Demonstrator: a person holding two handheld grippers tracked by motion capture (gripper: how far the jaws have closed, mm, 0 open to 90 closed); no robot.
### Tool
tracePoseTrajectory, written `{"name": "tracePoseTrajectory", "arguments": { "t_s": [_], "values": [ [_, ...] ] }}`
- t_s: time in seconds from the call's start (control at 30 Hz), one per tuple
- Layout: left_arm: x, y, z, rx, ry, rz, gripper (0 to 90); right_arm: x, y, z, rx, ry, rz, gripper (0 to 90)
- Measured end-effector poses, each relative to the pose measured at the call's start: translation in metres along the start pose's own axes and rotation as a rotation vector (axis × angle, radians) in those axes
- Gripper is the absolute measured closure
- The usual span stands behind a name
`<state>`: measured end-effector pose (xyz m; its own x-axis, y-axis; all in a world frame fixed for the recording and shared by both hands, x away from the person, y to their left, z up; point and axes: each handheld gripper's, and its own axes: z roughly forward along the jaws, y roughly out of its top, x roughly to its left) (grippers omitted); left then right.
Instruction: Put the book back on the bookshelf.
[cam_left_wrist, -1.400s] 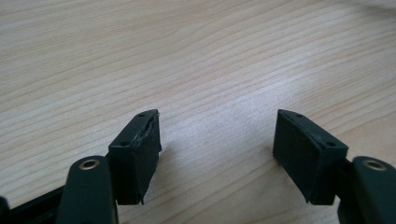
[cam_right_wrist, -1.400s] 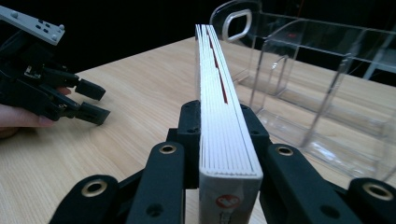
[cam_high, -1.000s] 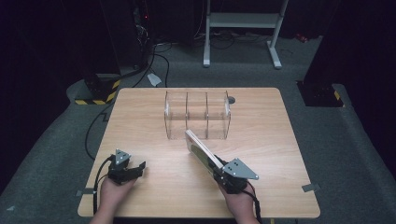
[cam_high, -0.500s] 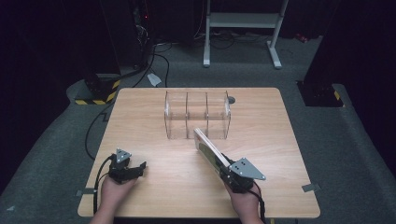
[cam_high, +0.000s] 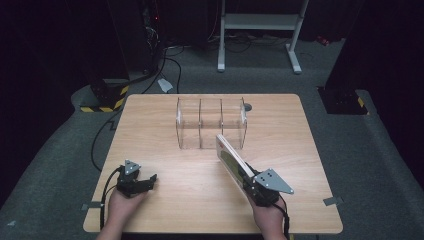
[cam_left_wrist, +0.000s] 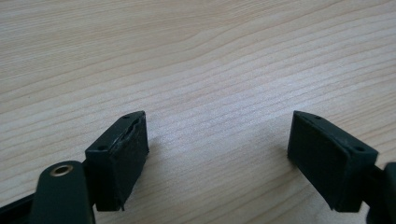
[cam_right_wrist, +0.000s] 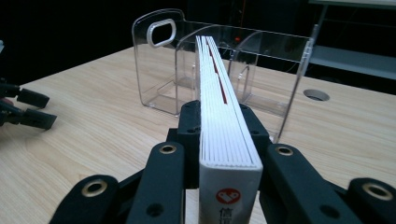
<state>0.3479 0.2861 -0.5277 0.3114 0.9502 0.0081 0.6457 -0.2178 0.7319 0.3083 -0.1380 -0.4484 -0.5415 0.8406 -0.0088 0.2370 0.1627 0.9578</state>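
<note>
A thin white book (cam_high: 231, 159) with a greenish cover is clamped on edge in my right gripper (cam_high: 246, 176), tilting up toward the clear three-compartment organizer (cam_high: 211, 122). In the right gripper view the book (cam_right_wrist: 224, 98) runs straight ahead from the shut gripper (cam_right_wrist: 224, 135), its far end close to the organizer (cam_right_wrist: 261, 60). My left gripper (cam_high: 150, 178) rests at the table's front left. Its jaws have just been opening and stand wide apart over bare wood, the left gripper (cam_left_wrist: 219, 144) holding nothing.
The wooden table (cam_high: 165, 120) has a round cable hole (cam_high: 248, 106) behind the organizer. On the floor beyond are a black-and-yellow striped base (cam_high: 102, 102), cables and a white stand (cam_high: 260, 22). Bare wood lies between the two hands.
The right gripper with the book has shifted to the right and slightly toward the organizer. The left hand has stayed in place.
</note>
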Motion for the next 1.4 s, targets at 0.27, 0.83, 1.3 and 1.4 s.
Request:
{"name": "tracePoseTrajectory", "arguments": {
  "t_s": [0.27,0.83,1.3,1.4],
  "values": [
    [-0.001,0.000,0.000,-0.004,-0.006,0.005,22.1,-0.013,0.000,-0.006,-0.007,-0.046,0.019,75.7],
    [-0.002,0.000,0.001,-0.006,-0.017,0.015,21.1,-0.028,0.012,0.014,-0.004,-0.134,0.043,75.7],
    [-0.002,0.000,0.000,-0.005,-0.016,0.019,21.5,-0.026,0.026,0.047,-0.004,-0.173,0.029,75.7],
    [-0.002,-0.001,0.000,-0.009,-0.014,0.017,22.4,-0.028,0.025,0.053,-0.009,-0.180,0.034,75.7]
  ]
}}
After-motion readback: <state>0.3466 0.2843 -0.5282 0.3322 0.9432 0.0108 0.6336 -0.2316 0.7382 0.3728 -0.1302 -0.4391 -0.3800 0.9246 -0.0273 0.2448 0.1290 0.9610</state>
